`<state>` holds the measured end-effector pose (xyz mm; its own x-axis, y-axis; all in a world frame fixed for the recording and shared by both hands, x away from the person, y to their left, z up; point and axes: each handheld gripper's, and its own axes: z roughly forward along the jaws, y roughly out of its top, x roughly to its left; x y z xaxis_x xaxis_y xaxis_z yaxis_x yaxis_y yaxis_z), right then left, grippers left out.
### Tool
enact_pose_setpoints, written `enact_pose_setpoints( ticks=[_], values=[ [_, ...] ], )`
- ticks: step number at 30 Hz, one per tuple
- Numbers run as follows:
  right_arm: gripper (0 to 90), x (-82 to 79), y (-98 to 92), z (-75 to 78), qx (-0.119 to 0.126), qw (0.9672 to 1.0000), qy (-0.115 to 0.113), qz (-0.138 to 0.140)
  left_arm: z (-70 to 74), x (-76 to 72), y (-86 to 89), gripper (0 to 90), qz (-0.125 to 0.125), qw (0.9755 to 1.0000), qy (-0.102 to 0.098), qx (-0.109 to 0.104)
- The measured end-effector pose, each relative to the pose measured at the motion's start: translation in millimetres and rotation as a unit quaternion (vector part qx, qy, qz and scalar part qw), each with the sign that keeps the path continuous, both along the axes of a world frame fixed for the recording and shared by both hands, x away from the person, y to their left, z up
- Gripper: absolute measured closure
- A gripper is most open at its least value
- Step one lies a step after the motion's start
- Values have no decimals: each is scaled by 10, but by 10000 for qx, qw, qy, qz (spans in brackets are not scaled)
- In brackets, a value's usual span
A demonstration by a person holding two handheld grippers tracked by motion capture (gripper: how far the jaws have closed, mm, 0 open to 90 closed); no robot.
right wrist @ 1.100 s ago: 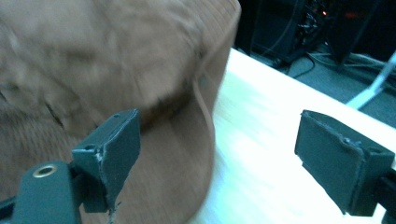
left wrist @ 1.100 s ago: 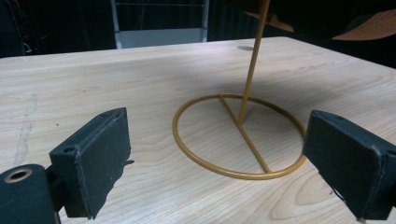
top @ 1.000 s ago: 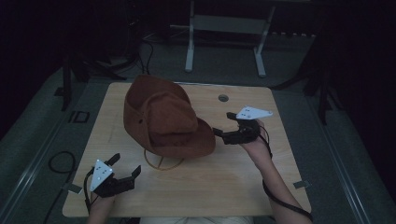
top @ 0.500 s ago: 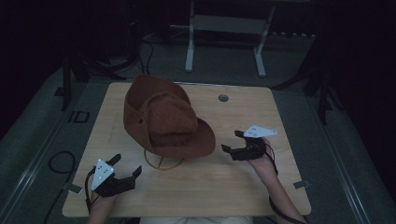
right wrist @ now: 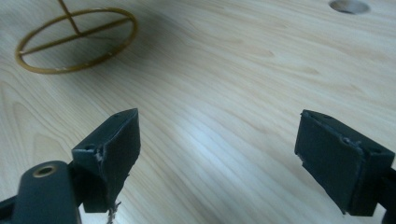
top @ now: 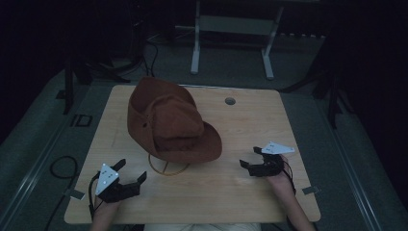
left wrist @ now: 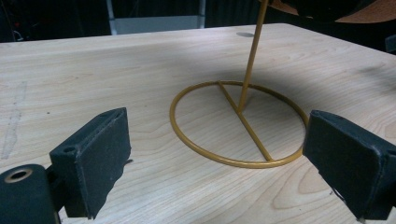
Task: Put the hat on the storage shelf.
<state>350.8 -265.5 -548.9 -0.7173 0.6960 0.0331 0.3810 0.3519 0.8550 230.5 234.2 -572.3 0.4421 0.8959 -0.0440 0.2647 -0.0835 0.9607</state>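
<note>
A brown wide-brimmed hat [top: 168, 120] rests on a thin gold wire stand [top: 167, 168] in the middle of the wooden table [top: 250, 192]. The stand's ring base [left wrist: 238, 123] and upright rod show close up in the left gripper view, and the hat's brim [left wrist: 336, 7] hangs above. My left gripper [top: 130, 171] stands open at the table's front left, just short of the ring. My right gripper [top: 251, 157] stands open at the front right, apart from the hat, with bare wood between its jaws. The ring base [right wrist: 77, 39] lies far off in the right gripper view.
A round cable hole [top: 230, 101] sits in the table's far middle, also seen as the hole [right wrist: 348, 5] in the right gripper view. A metal frame [top: 231, 29] stands on the floor beyond the table. Cables [top: 60, 166] trail at the left.
My right gripper has pulled away from the hat's brim, moving toward the table's front right. The left gripper and the hat have stayed put.
</note>
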Motion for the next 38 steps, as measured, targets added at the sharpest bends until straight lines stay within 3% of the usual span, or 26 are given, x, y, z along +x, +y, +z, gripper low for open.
enact_pose_setpoints(
  ticks=[7,23,29,38],
  values=[
    [139,-92,-247,-135,-17,9995,136,-274,-4,3,-7,85,-34,10000,27,-15],
    [139,-284,-733,-193,49,9950,148,-988,-4,-4,1,85,-15,10000,36,-30],
    [139,-278,-845,-189,128,9920,123,-1246,-3,-6,7,84,-13,10000,33,-55],
    [140,-268,-874,-207,163,9910,161,-1316,-4,-8,8,85,-29,10000,31,-69]
  ],
)
